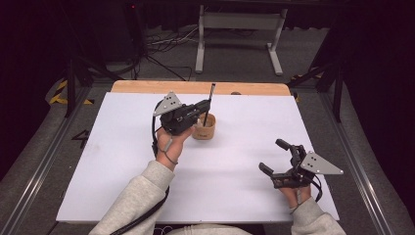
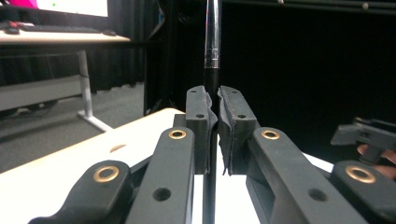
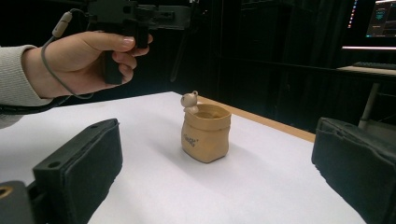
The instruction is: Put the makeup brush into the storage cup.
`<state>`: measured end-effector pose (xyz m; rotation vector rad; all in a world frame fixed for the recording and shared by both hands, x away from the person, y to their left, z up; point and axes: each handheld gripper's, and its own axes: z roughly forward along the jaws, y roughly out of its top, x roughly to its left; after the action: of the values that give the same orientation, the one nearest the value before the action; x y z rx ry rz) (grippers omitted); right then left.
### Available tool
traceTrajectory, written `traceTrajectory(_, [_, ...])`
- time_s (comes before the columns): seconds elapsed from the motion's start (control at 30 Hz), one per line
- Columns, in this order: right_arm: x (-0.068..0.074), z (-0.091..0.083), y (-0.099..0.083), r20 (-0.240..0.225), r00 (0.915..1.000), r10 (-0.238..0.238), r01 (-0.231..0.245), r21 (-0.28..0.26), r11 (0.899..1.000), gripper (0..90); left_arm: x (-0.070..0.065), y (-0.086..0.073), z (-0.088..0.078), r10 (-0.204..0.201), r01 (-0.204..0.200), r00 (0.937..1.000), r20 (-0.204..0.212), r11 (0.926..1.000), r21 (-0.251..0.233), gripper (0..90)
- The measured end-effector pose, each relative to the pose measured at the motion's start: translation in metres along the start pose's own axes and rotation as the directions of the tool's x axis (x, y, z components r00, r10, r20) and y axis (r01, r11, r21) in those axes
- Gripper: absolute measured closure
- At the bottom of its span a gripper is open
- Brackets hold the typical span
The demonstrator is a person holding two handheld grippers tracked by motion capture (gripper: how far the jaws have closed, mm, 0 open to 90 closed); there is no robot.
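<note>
pot (image 3: 206, 133) mid-bench, dark print unreadable (bear on rim) | left claw (image 2: 212, 105) clamped on pen (image 2: 212, 35) above pot | right claw (image 1: 278, 159) apart | white bench (image 1: 122, 161), wood edge; dark room

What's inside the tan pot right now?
The tan pot looks hollow as far as its rim shows in the right gripper view; its bottom is hidden by the wall. The left gripper holds a pen upright above it, tip out of sight.
</note>
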<state>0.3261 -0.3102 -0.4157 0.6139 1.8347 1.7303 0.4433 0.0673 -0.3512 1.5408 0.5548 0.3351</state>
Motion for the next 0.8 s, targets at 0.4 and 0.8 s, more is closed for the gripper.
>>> traceTrajectory(0.4, [0.000, 0.000, 0.000, -0.003, 1.0000, 0.010, -0.010, -0.002, 1.000, 2.1, 0.010, -0.007, 0.008, -0.026, 0.026, 0.9988, -0.042, 0.9997, 0.003, 83.3])
traceTrajectory(0.8, [0.000, 0.000, 0.000, -0.005, 1.0000, 0.008, -0.008, -0.004, 1.000, 2.1, 0.013, -0.015, 0.019, 0.001, -0.002, 0.9944, -0.106, 0.9999, -0.015, 83.4])
